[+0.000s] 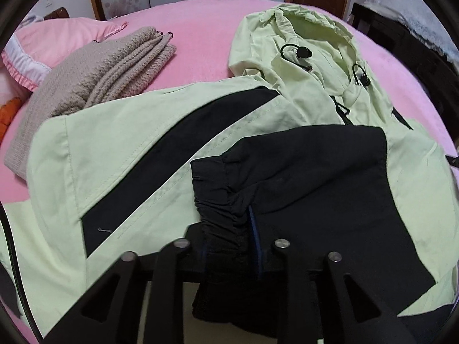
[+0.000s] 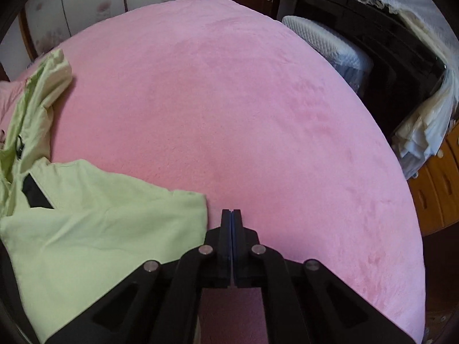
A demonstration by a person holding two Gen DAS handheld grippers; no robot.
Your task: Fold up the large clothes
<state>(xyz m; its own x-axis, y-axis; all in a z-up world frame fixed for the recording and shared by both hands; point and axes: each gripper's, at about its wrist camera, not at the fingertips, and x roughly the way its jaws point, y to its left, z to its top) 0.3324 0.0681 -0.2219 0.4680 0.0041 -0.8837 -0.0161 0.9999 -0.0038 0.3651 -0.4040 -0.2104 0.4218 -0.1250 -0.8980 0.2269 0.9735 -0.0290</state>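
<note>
A pale green jacket with black panels lies spread on the pink bed, its hood at the far side. One black sleeve is folded across the body. Its gathered cuff sits bunched between the fingers of my left gripper, which is shut on it; a blue pad shows at the cuff's right side. In the right wrist view my right gripper is shut with nothing in it, low over the bare bed, just right of the jacket's edge.
A folded beige knit blanket and a pink pillow lie at the far left of the bed. Past the right edge stand dark furniture, a white quilted pad and wooden drawers.
</note>
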